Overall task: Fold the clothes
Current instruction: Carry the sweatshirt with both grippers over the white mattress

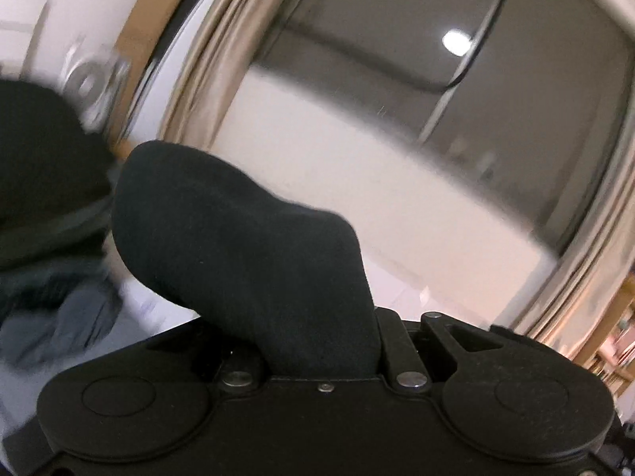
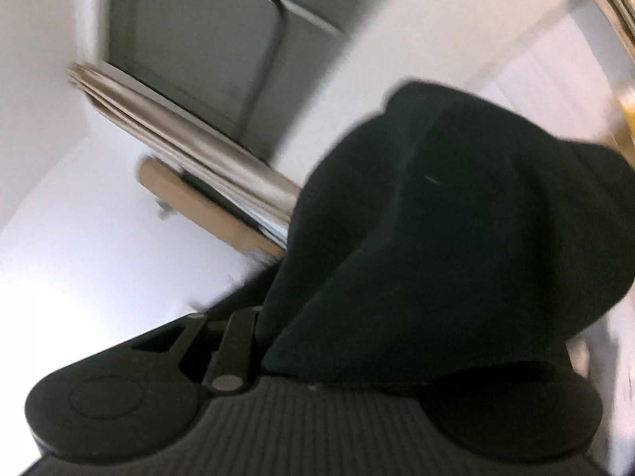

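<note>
both tools [image 1: 317, 341] [image 2: 285, 341] grip dark cloth [image 1: 238, 230] before beige curtains [image 1: 222, 51], white wall [image 2: 99, 246].

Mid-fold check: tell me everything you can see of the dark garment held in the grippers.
The dark garment is black, matte, soft knit-looking cloth. In the left wrist view a rounded fold of it bulges up out of the left gripper, lifted against the window; more dark cloth hangs blurred at the left edge. In the right wrist view it billows from the right gripper. Its overall shape is hidden.

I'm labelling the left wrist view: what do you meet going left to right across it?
Grey garment → black cloth held in the left gripper → white wall → beige curtain.
</note>
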A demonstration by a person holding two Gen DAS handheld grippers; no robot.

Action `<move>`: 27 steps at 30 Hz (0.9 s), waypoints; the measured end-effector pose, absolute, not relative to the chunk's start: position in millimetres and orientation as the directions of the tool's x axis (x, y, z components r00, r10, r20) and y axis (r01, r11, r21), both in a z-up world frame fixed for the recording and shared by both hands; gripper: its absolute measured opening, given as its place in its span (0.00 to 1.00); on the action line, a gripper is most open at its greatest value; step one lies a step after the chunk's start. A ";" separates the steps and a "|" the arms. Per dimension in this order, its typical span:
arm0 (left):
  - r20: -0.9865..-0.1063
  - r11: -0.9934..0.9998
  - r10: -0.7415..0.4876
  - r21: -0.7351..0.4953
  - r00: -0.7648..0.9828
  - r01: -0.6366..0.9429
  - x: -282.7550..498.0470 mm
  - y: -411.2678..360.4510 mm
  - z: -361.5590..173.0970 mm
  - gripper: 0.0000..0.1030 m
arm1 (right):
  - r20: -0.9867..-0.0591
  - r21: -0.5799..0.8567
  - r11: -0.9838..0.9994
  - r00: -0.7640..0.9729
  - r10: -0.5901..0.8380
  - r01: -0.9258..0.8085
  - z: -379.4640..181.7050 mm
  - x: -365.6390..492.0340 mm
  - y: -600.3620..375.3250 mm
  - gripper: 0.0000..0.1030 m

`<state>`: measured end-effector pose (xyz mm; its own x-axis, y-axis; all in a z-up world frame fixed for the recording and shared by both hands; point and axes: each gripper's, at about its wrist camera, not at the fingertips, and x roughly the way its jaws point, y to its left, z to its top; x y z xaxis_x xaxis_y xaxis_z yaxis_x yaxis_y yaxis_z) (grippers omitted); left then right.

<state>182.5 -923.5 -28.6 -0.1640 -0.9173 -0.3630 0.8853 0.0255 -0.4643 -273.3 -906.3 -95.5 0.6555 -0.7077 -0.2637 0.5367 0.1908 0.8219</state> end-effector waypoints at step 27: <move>-0.435 0.227 -0.897 -0.604 -0.078 0.764 244.7 -845.1 -130.3 0.13 | -0.465 0.708 0.185 0.647 -0.604 0.682 -176.9 -269.4 -824.0 0.22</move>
